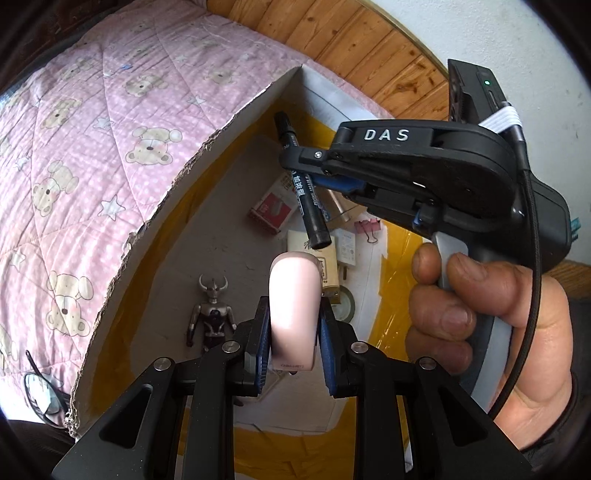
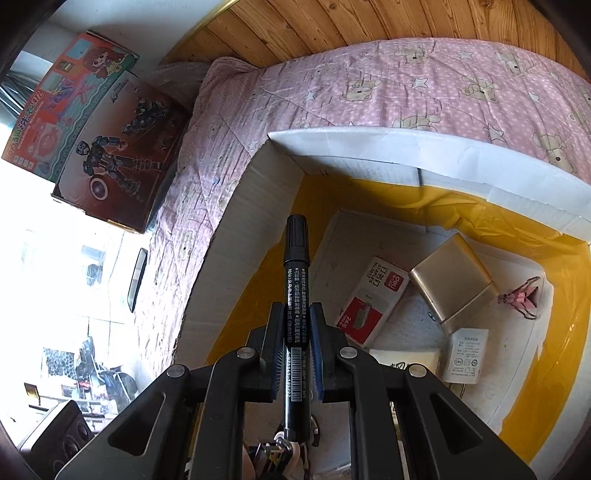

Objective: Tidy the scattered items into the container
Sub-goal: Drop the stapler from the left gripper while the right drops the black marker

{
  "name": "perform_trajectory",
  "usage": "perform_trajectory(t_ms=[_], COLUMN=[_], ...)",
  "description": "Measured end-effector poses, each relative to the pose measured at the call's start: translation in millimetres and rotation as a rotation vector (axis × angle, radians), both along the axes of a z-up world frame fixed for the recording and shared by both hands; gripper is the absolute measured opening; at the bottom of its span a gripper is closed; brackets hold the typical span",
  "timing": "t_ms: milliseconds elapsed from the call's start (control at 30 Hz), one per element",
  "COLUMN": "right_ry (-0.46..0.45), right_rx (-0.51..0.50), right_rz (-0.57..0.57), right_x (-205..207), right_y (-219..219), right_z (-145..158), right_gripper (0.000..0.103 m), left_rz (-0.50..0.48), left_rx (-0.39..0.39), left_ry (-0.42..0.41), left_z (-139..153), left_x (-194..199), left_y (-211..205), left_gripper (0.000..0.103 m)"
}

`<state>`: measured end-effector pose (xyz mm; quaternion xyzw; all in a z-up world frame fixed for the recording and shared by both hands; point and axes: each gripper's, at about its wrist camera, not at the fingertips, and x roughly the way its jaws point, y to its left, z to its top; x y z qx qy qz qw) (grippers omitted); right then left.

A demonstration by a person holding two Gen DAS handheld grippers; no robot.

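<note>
My left gripper (image 1: 293, 325) is shut on a pale pink rounded case (image 1: 293, 295) and holds it above the open white cardboard box (image 1: 236, 122). My right gripper (image 2: 295, 314) is shut on a black marker pen (image 2: 296, 273), also over the box (image 2: 369, 142); it shows in the left wrist view (image 1: 295, 166) holding the marker (image 1: 308, 206). Inside the box lie a silver toy figure (image 1: 212, 314), a red-and-white staples box (image 2: 373, 299), a gold case (image 2: 452, 280), a pink binder clip (image 2: 522, 297) and a white charger (image 2: 465, 354).
The box sits on a pink bear-print quilt (image 1: 92, 147) with yellow tape lining its inside (image 2: 554, 369). Toy boxes (image 2: 107, 147) stand at the bed's far left. Glasses (image 1: 40, 395) lie on the quilt beside the box. A wooden wall (image 2: 351, 26) is behind.
</note>
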<state>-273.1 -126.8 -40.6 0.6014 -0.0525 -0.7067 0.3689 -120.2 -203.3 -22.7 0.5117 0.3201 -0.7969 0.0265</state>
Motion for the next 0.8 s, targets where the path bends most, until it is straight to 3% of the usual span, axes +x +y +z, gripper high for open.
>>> perform_trajectory(t_ms=[467,533,600,800], right_ry=[-0.032,-0.035,-0.027,0.036], right_rx=[0.064,0.072,0.083,0.099], right_rz=[0.032,0.038,0.028,0.054], right_x=[-11.8,-12.8,-13.0,-1.3], right_y=[-20.0,-20.1,-16.9,-4.8], right_z=[-28.8,-31.7,-31.7,-12.4], right_gripper=[0.015,0.015,0.023,0.03], left_rz=[-0.014,-0.012,-0.015,-0.016], left_rx=[-0.015,-0.028,-0.054,-0.108], left_ry=[-0.033,-0.041,-0.039,-0.01], left_z=[-5.3,-5.6,-3.1,12.6], left_x=[-10.7,-11.9,-11.5,2.8], left_y=[-3.5,-5.1,-5.5,-2.7], left_gripper=[0.025,0.034,0.038,0.04])
